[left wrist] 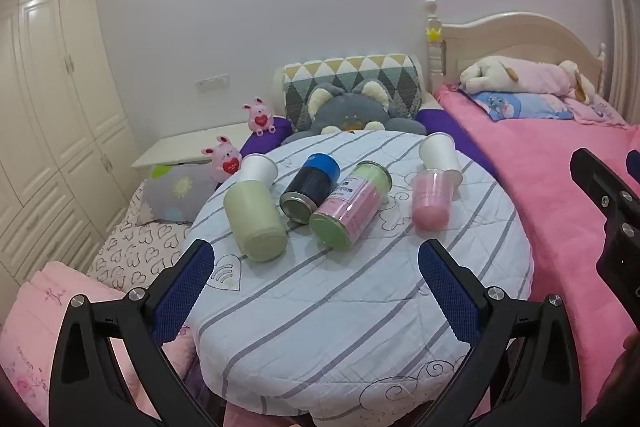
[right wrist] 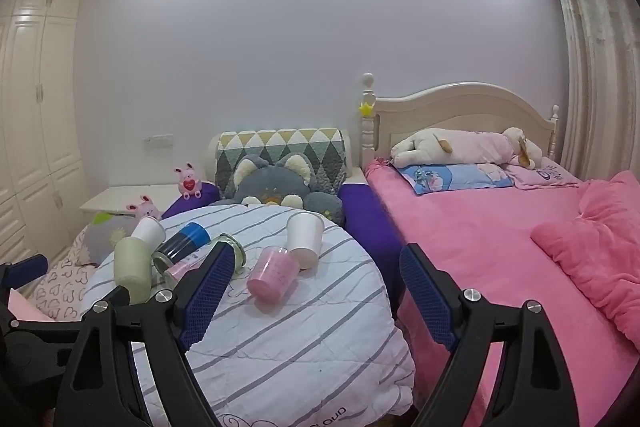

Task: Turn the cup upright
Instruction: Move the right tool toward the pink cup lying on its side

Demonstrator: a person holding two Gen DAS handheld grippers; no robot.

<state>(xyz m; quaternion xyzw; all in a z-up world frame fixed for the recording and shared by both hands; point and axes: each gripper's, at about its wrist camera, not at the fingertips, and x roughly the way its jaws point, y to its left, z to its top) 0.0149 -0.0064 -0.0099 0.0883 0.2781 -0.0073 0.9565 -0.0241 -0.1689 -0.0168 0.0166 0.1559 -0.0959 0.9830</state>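
Observation:
Several cups lie on their sides on a round table with a striped cloth (left wrist: 340,307): a pale green cup (left wrist: 256,223), a white paper cup (left wrist: 259,167) behind it, a pink cup (left wrist: 431,199) and a second white paper cup (left wrist: 439,155). They also show in the right wrist view: pale green cup (right wrist: 131,269), pink cup (right wrist: 273,275), white cup (right wrist: 305,239). My left gripper (left wrist: 316,267) is open and empty, just short of the green cup. My right gripper (right wrist: 316,263) is open and empty, near the pink cup.
A blue-capped dark can (left wrist: 311,187) and a pink can with a green lid (left wrist: 350,205) lie between the cups. A pink bed (right wrist: 500,227) stands to the right, cushions and plush toys (left wrist: 348,111) behind the table, a wardrobe (left wrist: 48,107) at left.

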